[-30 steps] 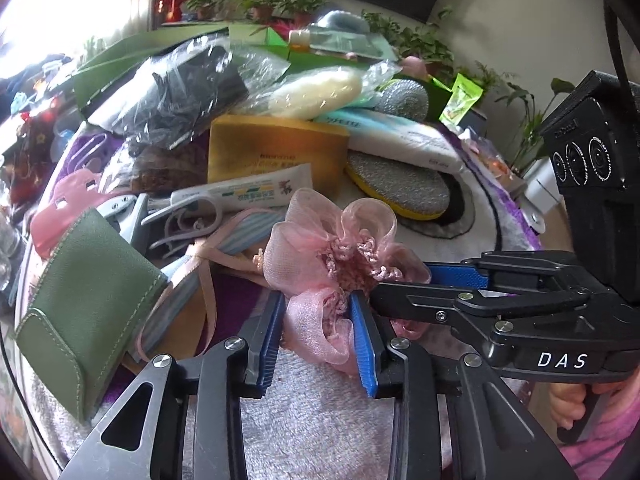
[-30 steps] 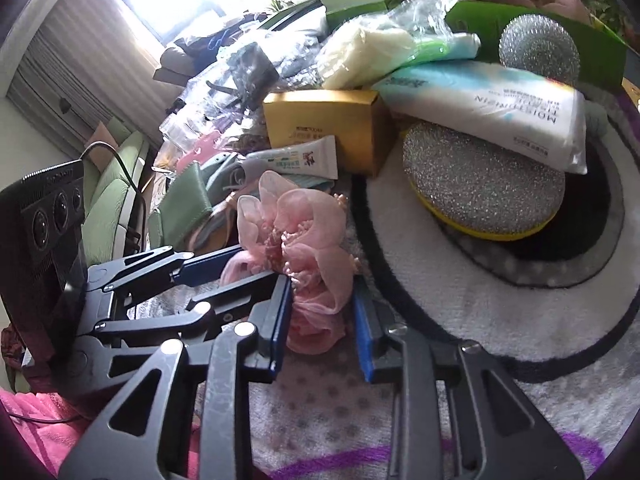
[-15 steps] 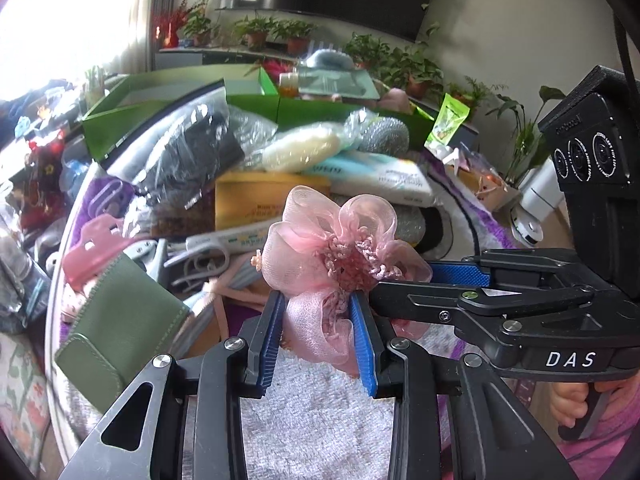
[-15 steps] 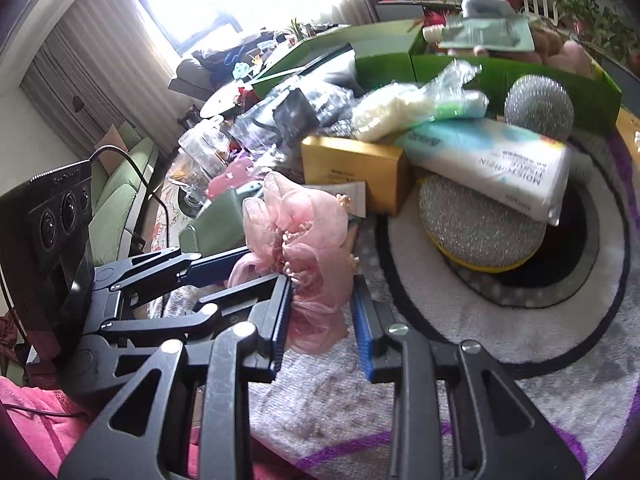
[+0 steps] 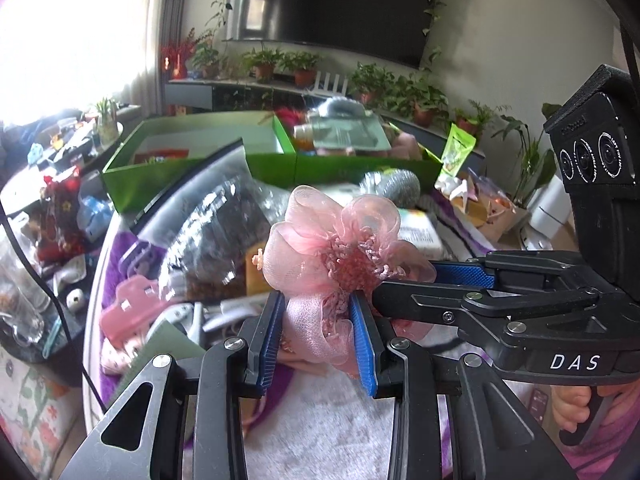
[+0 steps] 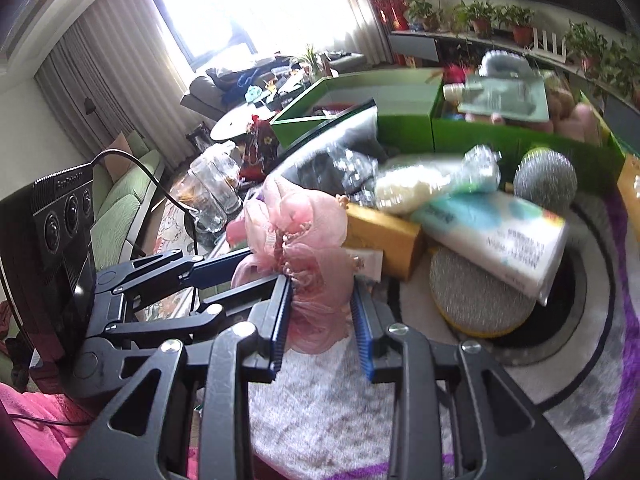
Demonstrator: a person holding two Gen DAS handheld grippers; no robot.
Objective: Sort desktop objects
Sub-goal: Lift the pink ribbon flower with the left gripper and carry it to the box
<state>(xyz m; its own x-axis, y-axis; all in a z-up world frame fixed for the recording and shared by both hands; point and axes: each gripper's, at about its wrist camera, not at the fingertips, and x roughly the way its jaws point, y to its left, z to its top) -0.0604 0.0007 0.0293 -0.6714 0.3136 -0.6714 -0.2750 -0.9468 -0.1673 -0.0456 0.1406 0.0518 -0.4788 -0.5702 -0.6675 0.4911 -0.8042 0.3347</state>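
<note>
Together, in the left wrist view, our left tool (image 5: 318,340) clamps the lower folds of the pink fabric flower (image 5: 336,256) between its blue pads, and our right tool (image 5: 404,282) reaches in from the right, its blue-padded fingers pressed against the same flower. The flower stands upright above the pads, its beaded centre facing back toward this camera, lifted clear of the cluttered tabletop (image 5: 320,420) with its pale fuzzy mat. Below and behind lie a pink hair claw (image 5: 128,312), a crinkled plastic bag (image 5: 224,232) and an open green box (image 5: 208,152). Potted plants (image 5: 280,64) line a shelf under a dark screen at the back.

Seen from the right wrist, our right tool (image 6: 322,320) grips the flower (image 6: 296,240) at its base, pads closed on the gauze; the left tool (image 6: 240,268) enters from the left and holds it too. The bloom rises upward, tilted a little left. Beyond it sit a gold box (image 6: 380,236), a white wipes pack (image 6: 492,236) resting on a round glittery sponge (image 6: 476,300), and a steel scourer (image 6: 544,180). A bright curtained window (image 6: 248,4) and a green sofa (image 6: 120,200) fill the room's left side.
</note>
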